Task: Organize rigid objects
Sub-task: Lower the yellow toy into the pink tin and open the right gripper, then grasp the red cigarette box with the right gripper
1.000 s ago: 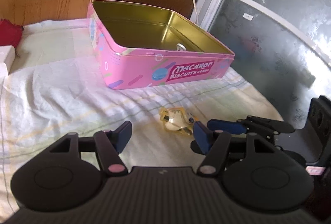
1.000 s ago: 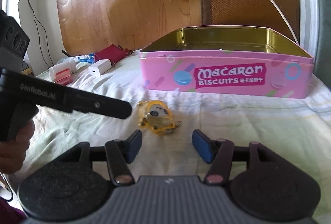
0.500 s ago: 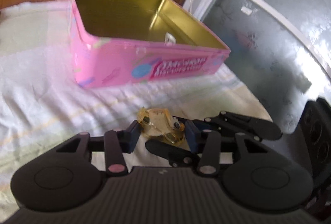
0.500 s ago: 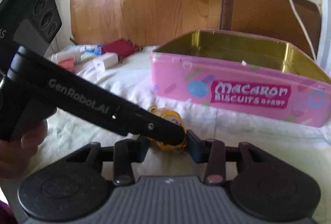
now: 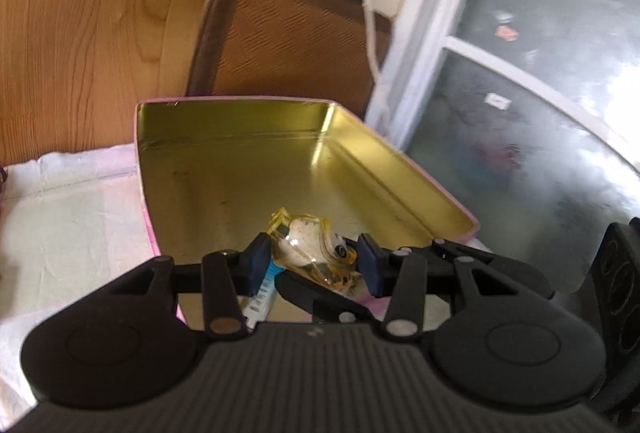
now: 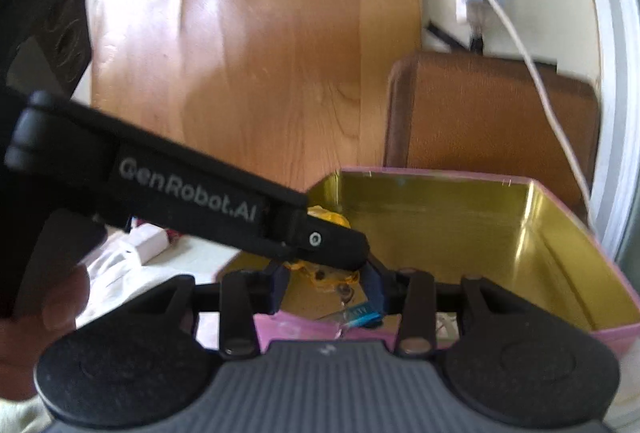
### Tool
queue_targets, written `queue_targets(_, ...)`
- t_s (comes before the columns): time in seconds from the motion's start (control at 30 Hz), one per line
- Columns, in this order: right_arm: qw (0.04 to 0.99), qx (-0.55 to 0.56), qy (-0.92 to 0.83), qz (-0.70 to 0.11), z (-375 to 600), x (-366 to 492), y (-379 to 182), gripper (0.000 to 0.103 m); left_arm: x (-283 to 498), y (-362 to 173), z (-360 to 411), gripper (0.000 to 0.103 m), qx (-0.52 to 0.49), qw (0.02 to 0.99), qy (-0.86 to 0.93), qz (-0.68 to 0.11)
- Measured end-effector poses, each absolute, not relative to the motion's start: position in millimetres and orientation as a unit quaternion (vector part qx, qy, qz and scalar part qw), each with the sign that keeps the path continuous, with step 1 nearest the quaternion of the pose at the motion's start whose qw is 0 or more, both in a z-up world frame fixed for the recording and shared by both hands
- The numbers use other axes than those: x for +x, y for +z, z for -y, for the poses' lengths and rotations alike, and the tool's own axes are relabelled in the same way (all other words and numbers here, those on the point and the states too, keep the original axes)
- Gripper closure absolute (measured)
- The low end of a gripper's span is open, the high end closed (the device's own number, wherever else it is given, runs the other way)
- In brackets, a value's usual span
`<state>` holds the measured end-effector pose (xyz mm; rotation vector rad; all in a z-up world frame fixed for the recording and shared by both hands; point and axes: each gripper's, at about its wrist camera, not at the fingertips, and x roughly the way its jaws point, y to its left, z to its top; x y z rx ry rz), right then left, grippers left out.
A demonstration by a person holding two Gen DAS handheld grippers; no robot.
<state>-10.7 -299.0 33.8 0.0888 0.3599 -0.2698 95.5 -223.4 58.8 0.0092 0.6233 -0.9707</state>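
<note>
Left wrist view: bedsheet (image 5: 60,233), wood panel (image 5: 80,13), frosted window (image 5: 540,93).
Both grippers, left gripper (image 5: 310,261) and right gripper (image 6: 326,283), clench the yellow panda keychain (image 5: 310,247) over the open, gold-lined pink tin (image 5: 240,169).

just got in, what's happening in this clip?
A person holds a gripper in each hand, and both the left gripper and the right gripper are clamped on one small yellow toy. The toy is held in the air above the near edge of the open pink tin, not yet released. The tin sits on a pale cloth and looks otherwise empty.
</note>
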Motion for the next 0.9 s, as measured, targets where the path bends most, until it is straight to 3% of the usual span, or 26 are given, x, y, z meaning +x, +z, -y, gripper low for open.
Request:
queue_targets(0.13,0.964,0.047,-0.161,-0.204,313.5,9.2,22.3,0.065,103.9,51.4,240.3,0.053,0.017,0.846,-0.445,-0.292)
queue_targets(0.2,0.956,0.058,-0.193,-0.212,321.8,15.8,15.8,0.063,103.8,50.2,247.1,0.048,0.03,0.855,-0.432,-0.285)
queue_targets(0.33,0.947,0.084,-0.245,-0.192,333.6,12.7,11.6,0.051,98.2,53.2,242.7,0.046,0.033,0.867,-0.419,-0.269)
queue_targets(0.47,0.952,0.076,-0.254,-0.156,321.1,-4.2,18.6,0.051,83.7,64.9,221.0,0.043,0.032,0.879,-0.416,-0.23)
queue_targets(0.63,0.963,0.073,-0.232,-0.113,294.2,-19.9,31.3,0.051,64.0,75.1,162.9,0.042,0.012,0.894,-0.408,-0.185)
queue_targets(0.9,0.983,0.059,-0.142,-0.105,223.8,-14.0,40.1,0.051,58.4,43.2,43.1,0.042,0.008,0.928,-0.295,-0.226)
